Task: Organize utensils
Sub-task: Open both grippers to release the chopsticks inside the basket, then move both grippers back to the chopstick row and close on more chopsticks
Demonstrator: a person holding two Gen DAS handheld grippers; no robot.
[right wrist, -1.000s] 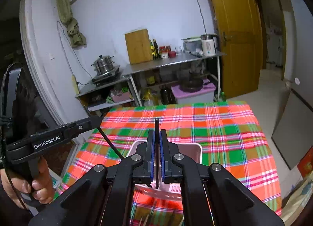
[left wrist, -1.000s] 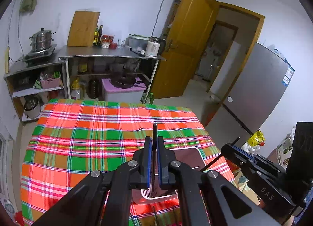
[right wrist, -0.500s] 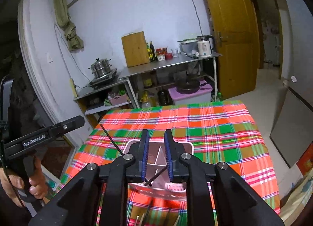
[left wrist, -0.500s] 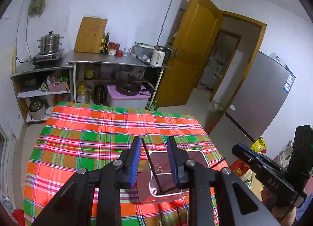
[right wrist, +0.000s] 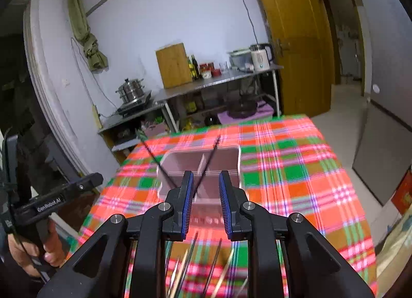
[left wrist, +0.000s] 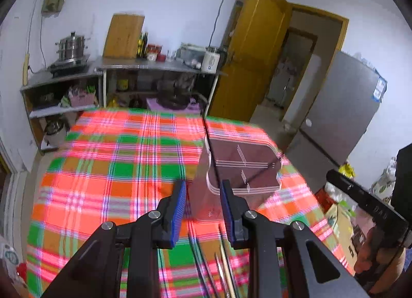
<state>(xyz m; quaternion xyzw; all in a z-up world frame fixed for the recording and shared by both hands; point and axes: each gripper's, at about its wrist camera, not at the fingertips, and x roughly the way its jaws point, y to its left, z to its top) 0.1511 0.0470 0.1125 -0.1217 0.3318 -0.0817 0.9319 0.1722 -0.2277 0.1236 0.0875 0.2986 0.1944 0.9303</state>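
Both views are smeared by motion, so the plaid tablecloth [left wrist: 108,169] and the pink divided utensil holder [right wrist: 221,159] standing on it are rendered with doubled edges. Two black chopsticks lean inside the holder: one [right wrist: 208,166] rises between the right gripper's [right wrist: 205,201] blue pads without being touched, the other [right wrist: 154,156] slants out over the holder's left rim. More loose chopsticks [right wrist: 213,264] are seen lying on the cloth nearer than the holder, but they are cut off by the bottom edge and partly hidden behind the gripper frames, so no count can be made.

The right gripper's jaws have just been opening and are held apart with nothing gripped. The left gripper [left wrist: 203,198] is likewise parted and empty, its jaws having just been opening; a chopstick [left wrist: 209,151] is seen ahead of it against the holder's wall.

"GenRobot.AI" is read on the left gripper's body in the right wrist view. Only "DAS" is legible on the right gripper in the left wrist view.
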